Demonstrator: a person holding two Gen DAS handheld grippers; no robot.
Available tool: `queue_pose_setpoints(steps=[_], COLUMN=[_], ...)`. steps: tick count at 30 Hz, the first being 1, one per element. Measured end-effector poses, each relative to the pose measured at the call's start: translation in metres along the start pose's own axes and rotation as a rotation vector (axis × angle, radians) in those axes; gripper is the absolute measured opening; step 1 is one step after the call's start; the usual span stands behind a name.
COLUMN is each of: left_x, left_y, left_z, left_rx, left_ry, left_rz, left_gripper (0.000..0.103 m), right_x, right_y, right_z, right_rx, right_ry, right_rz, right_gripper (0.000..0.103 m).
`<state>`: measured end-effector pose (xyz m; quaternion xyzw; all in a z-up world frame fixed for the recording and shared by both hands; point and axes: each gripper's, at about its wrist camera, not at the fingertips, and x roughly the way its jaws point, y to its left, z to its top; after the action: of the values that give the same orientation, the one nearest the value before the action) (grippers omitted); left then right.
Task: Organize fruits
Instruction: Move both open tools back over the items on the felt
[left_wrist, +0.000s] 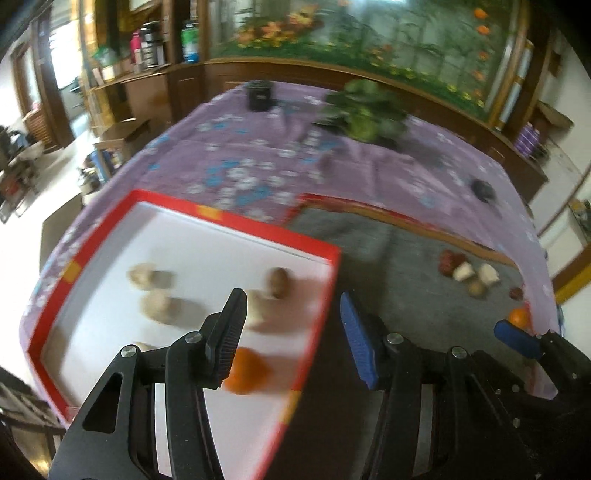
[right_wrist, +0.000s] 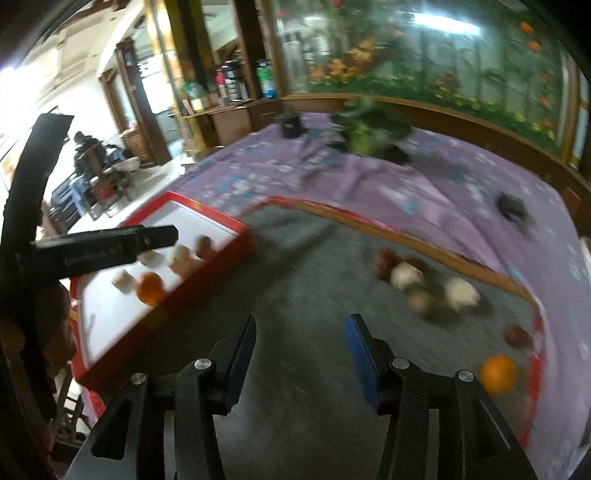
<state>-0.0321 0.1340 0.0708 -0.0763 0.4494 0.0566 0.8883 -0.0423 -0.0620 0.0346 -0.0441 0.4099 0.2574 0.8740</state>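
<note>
- Left gripper (left_wrist: 291, 325): jaws spread, empty, above the red-rimmed box (left_wrist: 258, 230) holding an orange (left_wrist: 245, 373) and pale fruits.
- Right gripper (right_wrist: 301, 354): jaws apart, empty, over the grey mat (right_wrist: 295, 258).
- Loose fruits (right_wrist: 424, 288), second orange (right_wrist: 498, 373): on mat, unsorted.
- Step judged: between placements; next, reach for a mat fruit.

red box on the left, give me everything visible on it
The red box is a shallow open tray that looks like cardboard: red rim with orange-yellow patches, plain white floor. It lies flat on the purple flowered cloth, its right wall beside the grey mat. Inside sit several blurred tan and brown fruits and one orange fruit. Neither gripper touches it.
</note>
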Motion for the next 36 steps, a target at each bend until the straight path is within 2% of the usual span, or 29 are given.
queue_pose_setpoints(steps=[7,11,17,28,29,31,34,36], left_x=[0.017,0.033,0.056,0.101,0.104,0.103,0.095,0.093], left_y=[-0.055,-0.080,-0.107,-0.140,-0.139,-0.132,-0.111,-0.096], left_z=[0.002,0.005,0.021,0.046,0.046,0.047,0.049,0.049], left_rx=[0.079,0.104,0.082,0.125,0.129,0.120,0.123,0.089], left_ry=[0.052,0.095,0.137,0.167,0.170,0.168,0.150,0.164], left_rz=[-0.080,-0.120,-0.155,-0.069,-0.067,-0.069,0.038,0.028], left_gripper=[0.053,0.053,0.052,0.052,0.056,0.058,0.057,0.057], right_x=[-0.023,-0.034,-0.036,-0.032,-0.031,-0.031,-0.032,-0.033], right_y=[-0.055,-0.074,-0.086,-0.089,-0.088,-0.087,-0.084,-0.083], right_z=[-0.031,-0.042,-0.045,-0.043,-0.042,-0.041,-0.038,-0.037], right_rx=[0.109,0.139,0.158,0.156,0.155,0.148,0.137,0.137], right_ry=[0.004,-0.007,-0.007,-0.007,-0.008,-0.011,-0.018,-0.030], right_rz=[-0.055,-0.068,-0.067,-0.032,-0.029,-0.017,-0.010,0.004], right_gripper=[0.049,0.049,0.050,0.050,0.050,0.050,0.050,0.050])
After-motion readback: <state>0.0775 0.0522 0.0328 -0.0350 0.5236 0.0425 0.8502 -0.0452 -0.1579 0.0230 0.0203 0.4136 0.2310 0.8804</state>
